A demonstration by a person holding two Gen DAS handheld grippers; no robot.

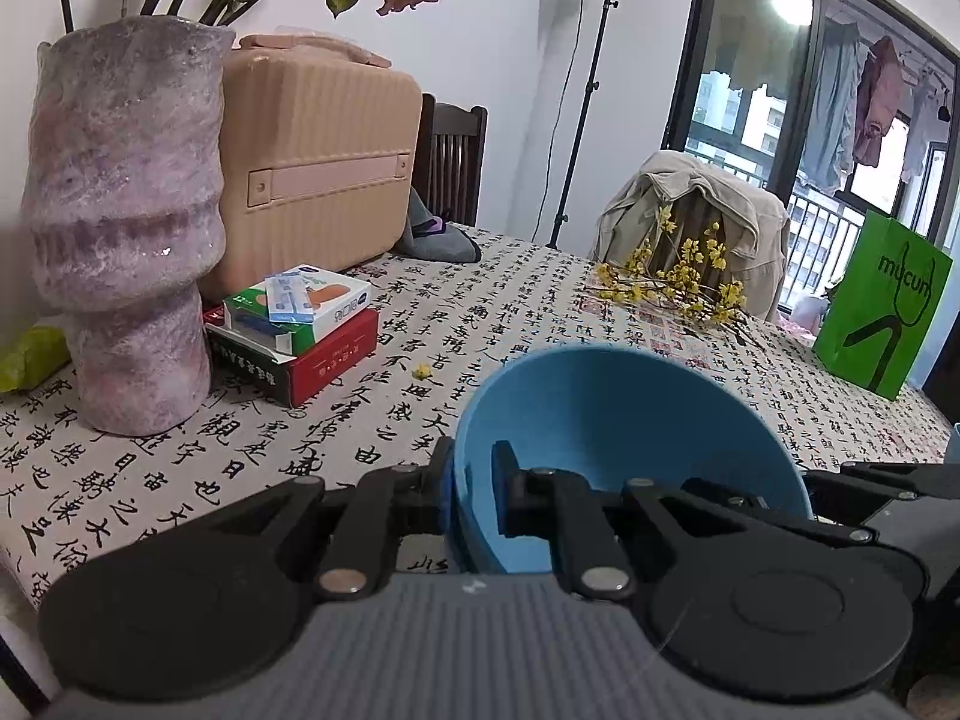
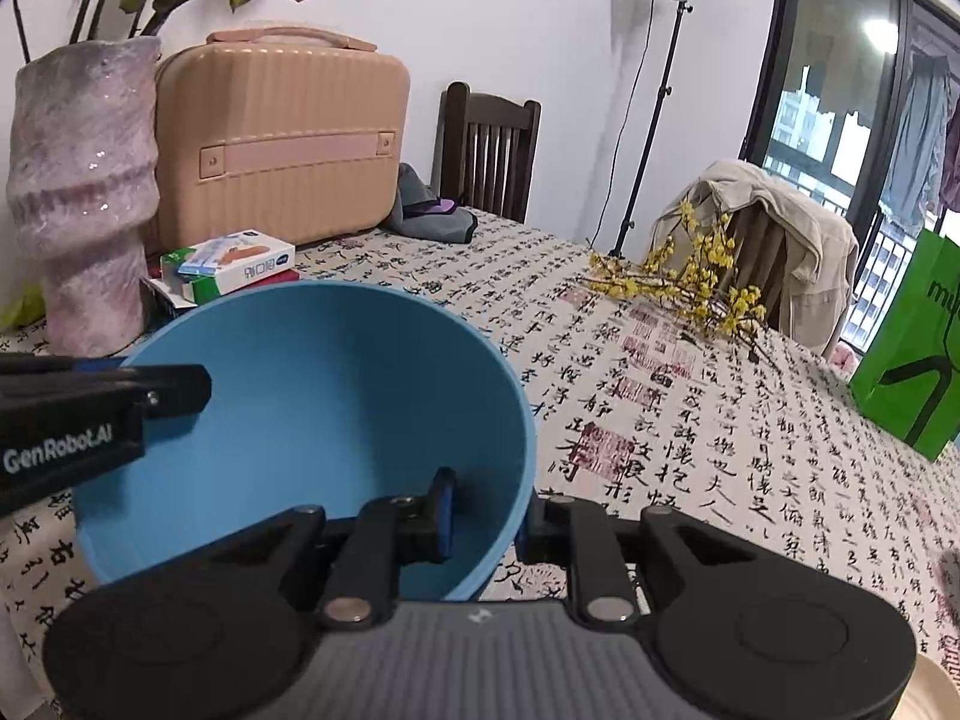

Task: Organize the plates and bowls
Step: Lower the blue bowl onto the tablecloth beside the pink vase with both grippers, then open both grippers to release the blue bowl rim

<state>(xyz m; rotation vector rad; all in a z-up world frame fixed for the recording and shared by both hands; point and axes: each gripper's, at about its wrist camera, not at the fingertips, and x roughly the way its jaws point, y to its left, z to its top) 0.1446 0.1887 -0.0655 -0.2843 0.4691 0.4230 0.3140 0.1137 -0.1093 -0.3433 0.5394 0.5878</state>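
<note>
Two hand-held grippers pinch one round blue plastic bowl point(image 2: 312, 420) above the calligraphy-print worktop point(image 2: 690, 420): left hand-held gripper point(image 1: 474, 492) clamped on its rim, right hand-held gripper point(image 2: 486, 510) narrowed astride the opposite rim. Best keep it level, releasing one side only when supported.

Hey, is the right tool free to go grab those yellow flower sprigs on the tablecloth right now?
Probably not yet. The right tool looks clamped on the blue bowl rim, as does the left tool. The tablecloth toward the yellow flower sprigs lies bare, so only the bowl ties it up.
</note>
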